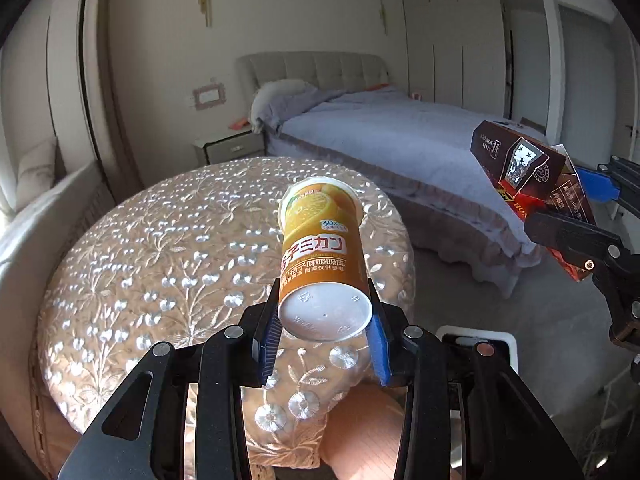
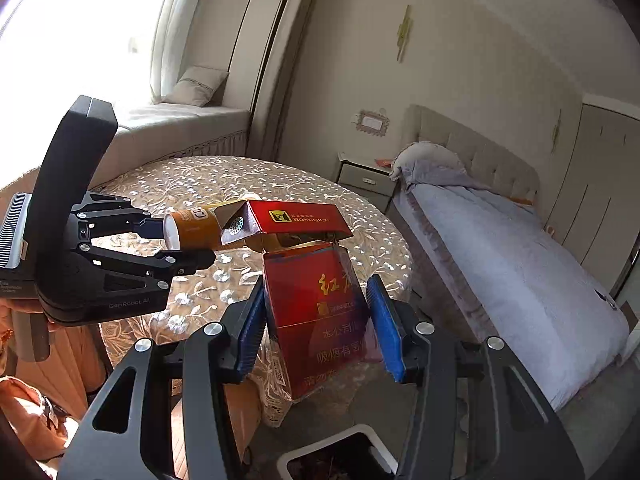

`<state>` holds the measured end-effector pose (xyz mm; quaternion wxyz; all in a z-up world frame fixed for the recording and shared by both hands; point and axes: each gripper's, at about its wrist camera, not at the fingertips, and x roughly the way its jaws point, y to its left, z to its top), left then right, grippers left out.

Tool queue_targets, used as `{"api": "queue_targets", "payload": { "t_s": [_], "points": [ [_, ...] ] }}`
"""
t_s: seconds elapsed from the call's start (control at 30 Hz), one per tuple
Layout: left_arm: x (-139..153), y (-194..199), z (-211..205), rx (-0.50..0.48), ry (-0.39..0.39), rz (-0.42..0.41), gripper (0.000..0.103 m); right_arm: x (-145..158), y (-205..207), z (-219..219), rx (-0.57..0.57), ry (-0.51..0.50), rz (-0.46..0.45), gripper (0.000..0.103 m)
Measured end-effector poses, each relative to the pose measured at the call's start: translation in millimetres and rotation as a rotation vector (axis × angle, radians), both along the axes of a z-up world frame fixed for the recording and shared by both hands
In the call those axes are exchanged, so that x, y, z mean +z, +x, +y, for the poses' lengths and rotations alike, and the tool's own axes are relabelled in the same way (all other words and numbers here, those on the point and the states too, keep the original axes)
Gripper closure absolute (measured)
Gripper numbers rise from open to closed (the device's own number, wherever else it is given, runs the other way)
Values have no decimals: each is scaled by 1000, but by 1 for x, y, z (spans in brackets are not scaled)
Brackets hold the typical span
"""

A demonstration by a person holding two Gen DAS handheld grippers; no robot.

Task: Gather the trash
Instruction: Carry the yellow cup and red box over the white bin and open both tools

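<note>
My left gripper (image 1: 324, 344) is shut on an orange drink cup (image 1: 320, 248) near its white base, holding it above the round table (image 1: 132, 264). The cup (image 2: 192, 232) and the left gripper (image 2: 176, 246) also show in the right wrist view. My right gripper (image 2: 316, 320) is shut on a red cigarette box (image 2: 316, 300) with its lid flipped open, held beyond the table's edge. The box (image 1: 532, 176) shows at the right of the left wrist view, in the right gripper (image 1: 568, 216).
A white-rimmed trash bin (image 2: 340, 452) stands on the floor just below the grippers; its rim (image 1: 476, 336) shows in the left wrist view. A bed (image 1: 400, 136) with grey cover lies beyond the table. A nightstand (image 1: 228, 148) stands by the wall. A window seat (image 2: 180, 120) is at far left.
</note>
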<state>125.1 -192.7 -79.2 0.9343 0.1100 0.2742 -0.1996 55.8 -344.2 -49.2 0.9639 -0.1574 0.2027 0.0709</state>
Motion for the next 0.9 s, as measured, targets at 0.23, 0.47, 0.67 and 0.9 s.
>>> {"api": "queue_targets", "payload": {
  "t_s": [0.23,0.47,0.67,0.9],
  "points": [
    [-22,-13,-58,-141,45,41,66,-11,-24,-46,-130,38,26,52],
    [-63,-16,-116,-277,140,113,66,-45,-41,-105,-280,153,115,52],
    [-112,-7,-158,-389,222,255,66,-80,-47,-141,-372,217,200,52],
    [-178,2,-197,-467,345,420,66,-142,-40,-171,-440,283,348,52]
  ]
}}
